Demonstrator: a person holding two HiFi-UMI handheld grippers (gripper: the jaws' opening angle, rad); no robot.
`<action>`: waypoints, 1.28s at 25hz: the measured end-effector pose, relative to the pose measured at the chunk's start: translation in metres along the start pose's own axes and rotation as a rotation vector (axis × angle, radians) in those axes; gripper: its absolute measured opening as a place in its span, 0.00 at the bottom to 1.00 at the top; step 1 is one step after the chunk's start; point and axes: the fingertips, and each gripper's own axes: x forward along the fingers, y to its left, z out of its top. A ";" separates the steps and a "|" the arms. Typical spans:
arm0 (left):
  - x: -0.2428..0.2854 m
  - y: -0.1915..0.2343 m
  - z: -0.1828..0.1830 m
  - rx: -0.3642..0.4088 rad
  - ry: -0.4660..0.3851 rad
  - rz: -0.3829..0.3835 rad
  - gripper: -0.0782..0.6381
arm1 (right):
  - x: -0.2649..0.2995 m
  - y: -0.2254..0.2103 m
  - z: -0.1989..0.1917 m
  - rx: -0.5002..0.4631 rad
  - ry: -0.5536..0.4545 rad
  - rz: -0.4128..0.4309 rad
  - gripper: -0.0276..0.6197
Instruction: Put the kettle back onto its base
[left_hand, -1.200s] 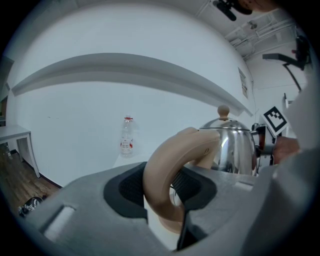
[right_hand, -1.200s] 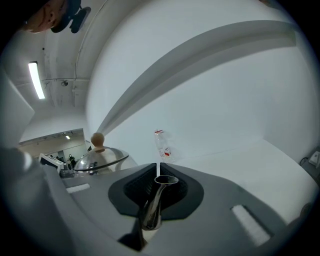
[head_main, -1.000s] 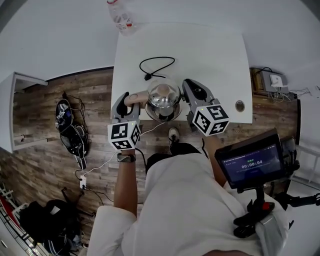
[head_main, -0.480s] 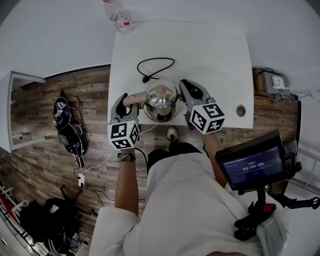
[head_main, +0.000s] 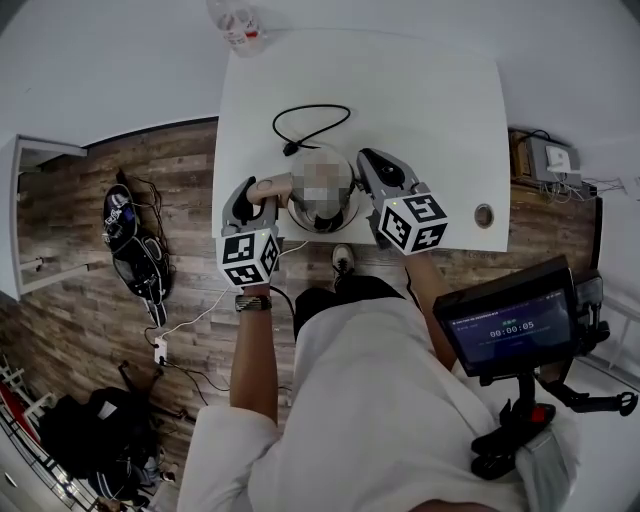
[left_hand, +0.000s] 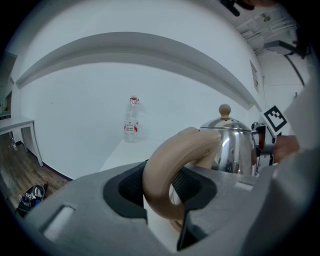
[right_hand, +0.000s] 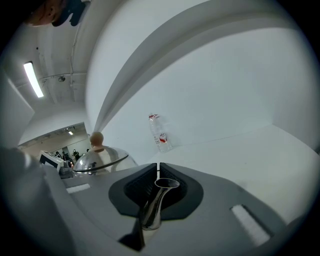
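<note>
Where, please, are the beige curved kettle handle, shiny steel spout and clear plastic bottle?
beige curved kettle handle (left_hand: 156, 172): left gripper view, bend.
shiny steel spout (right_hand: 152, 207): right gripper view, neck.
clear plastic bottle (left_hand: 131, 127): left gripper view, label.

The head view looks steeply down from above the person onto the white rectangular bench (head_main: 420, 100). Each gripper view sits low and very close behind its own jaws, on the left hand-held gripper (left_hand: 162, 187) and the right hand-held gripper (right_hand: 157, 189), facing along the bench toward the pale wall. All three share the shiny steel kettle with beige handle (left_hand: 235, 147) and the clear plastic bottle (left_hand: 131, 120), seemingly clipped in the head view.
</note>
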 end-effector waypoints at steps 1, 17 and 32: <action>0.000 0.001 0.000 0.003 -0.001 0.000 0.32 | 0.001 0.000 0.000 -0.002 -0.003 0.001 0.07; 0.004 0.005 0.000 -0.020 -0.028 0.016 0.32 | 0.004 0.003 0.003 -0.016 -0.018 0.012 0.07; 0.002 0.002 -0.004 -0.016 -0.019 0.016 0.32 | 0.002 0.003 0.002 -0.009 -0.016 0.012 0.07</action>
